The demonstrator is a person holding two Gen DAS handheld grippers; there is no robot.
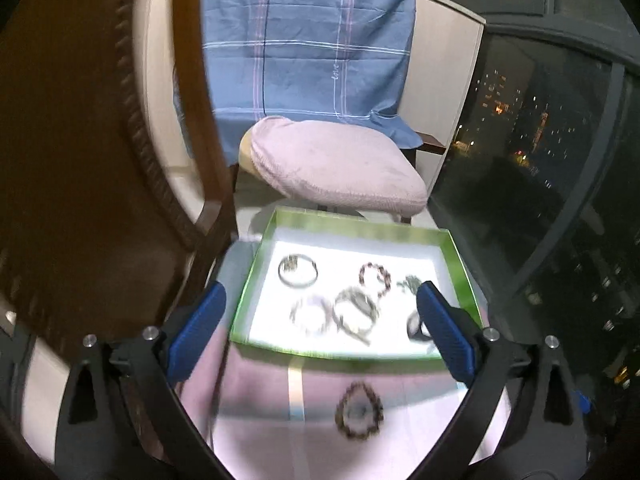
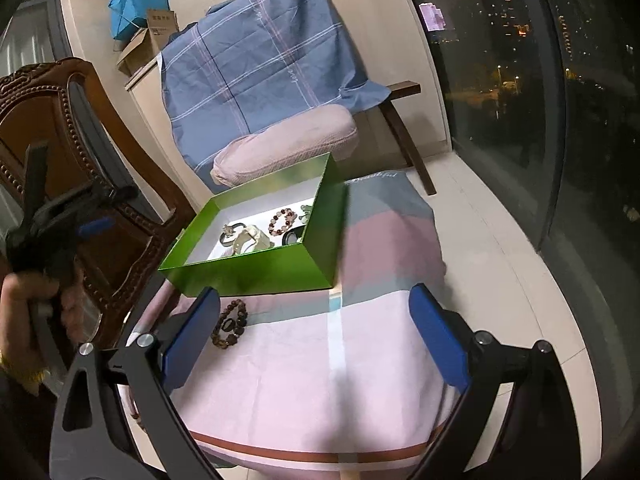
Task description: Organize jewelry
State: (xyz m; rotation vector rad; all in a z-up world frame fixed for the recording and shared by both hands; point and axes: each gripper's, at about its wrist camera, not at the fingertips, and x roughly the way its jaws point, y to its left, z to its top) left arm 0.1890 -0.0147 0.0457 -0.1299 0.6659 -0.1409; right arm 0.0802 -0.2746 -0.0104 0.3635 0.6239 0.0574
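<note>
1. I read both grippers as spread wide with nothing between the pads: the left gripper (image 1: 320, 336) and the right gripper (image 2: 316, 336) are each empty.

2. The thing left to sort is the dark bead bracelet (image 2: 231, 322), lying flat on the pink cloth (image 2: 360, 360), outside the green box (image 2: 256, 272) and just short of its near wall.

3. From the right gripper, the bracelet sits ahead and well to the left, just beside the left pad (image 2: 188, 340) and outside the gap. I would have to shift left to straddle it.

4. From the left gripper, the bracelet (image 1: 359, 410) lies close in and low, roughly centred between the fingers, slightly right of the midline. It is nearer the camera than the pads, so I judge a small pull-back and a dip would be needed.

5. The bracelet is a near-round loop with no strong long axis, so I think any approach angle serves; closing across one side of the ring looks easiest.

6. The left view is blurred, so I cannot tell bead detail.

7. Edges: the box (image 1: 352, 354) wall stands just beyond the bracelet, and several other pieces (image 1: 352, 308) already lie inside on its white floor.

8. Room: open cloth to the right and near side; a carved wooden chair (image 2: 80, 160) crowds the left.
</note>
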